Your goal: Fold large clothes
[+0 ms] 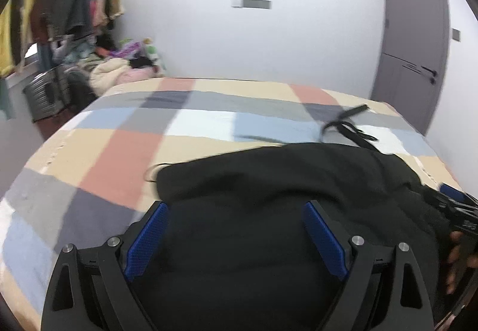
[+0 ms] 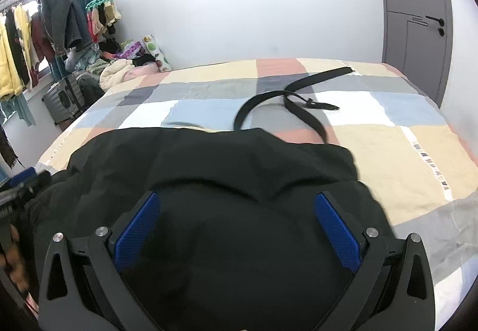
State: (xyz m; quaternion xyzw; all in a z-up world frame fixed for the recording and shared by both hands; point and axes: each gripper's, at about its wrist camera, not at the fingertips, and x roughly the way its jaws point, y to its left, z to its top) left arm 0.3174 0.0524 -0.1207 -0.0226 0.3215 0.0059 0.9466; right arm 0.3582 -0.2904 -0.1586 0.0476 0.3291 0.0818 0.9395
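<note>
A large black garment [image 1: 269,196] lies bunched on the near part of a checked bedspread [image 1: 119,151]; it also fills the lower part of the right wrist view [image 2: 209,175]. My left gripper [image 1: 236,205] is open, its blue pads [image 1: 146,241] spread wide over the black cloth. My right gripper [image 2: 237,196] is open too, pads [image 2: 337,229] wide apart above the cloth. The right gripper shows at the right edge of the left wrist view [image 1: 457,205], and the left gripper at the left edge of the right wrist view [image 2: 24,181].
A black belt [image 2: 286,97] lies looped on the bedspread [image 2: 388,136] beyond the garment. A clothes rack [image 2: 53,20], a suitcase [image 2: 65,97] and a pile of laundry [image 2: 119,68] stand at the far left. A grey door [image 2: 418,17] is at the right.
</note>
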